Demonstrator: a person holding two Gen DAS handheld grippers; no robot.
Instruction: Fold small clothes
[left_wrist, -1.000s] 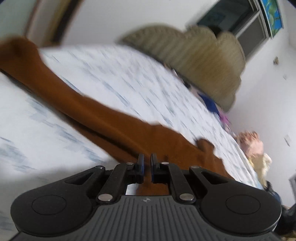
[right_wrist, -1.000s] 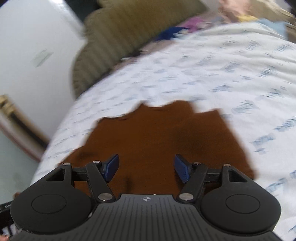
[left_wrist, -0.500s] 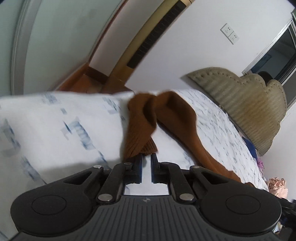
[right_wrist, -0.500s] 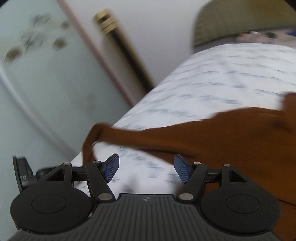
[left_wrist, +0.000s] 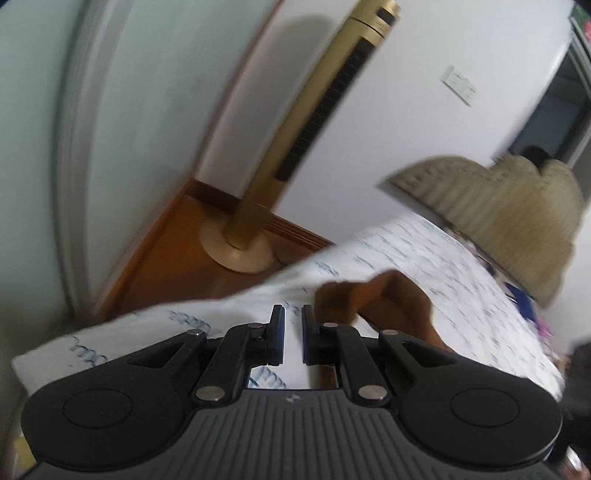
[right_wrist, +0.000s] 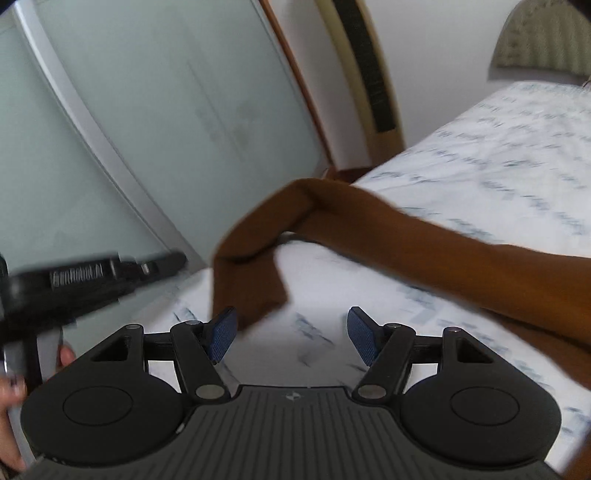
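A brown knit garment (right_wrist: 424, 240) lies on the white printed bedsheet (right_wrist: 498, 122). Its long sleeve bends back near the bed's edge, with the cuff (right_wrist: 258, 291) just ahead of my right gripper (right_wrist: 291, 330), which is open and empty. In the left wrist view the sleeve end (left_wrist: 369, 295) lies just right of my left gripper (left_wrist: 293, 325), whose jaws stand nearly closed with a narrow gap and nothing between them. The left gripper also shows in the right wrist view (right_wrist: 162, 264), at the left beyond the bed's edge.
A gold tower fan (left_wrist: 314, 125) stands on the wooden floor (left_wrist: 177, 258) beside the bed. A frosted glass door (right_wrist: 166, 110) is at the left. A padded beige headboard (left_wrist: 509, 214) is at the far end of the bed.
The left gripper has let go of the sleeve and swung left past it. The right gripper has turned from the garment's body to the sleeve end and stays open.
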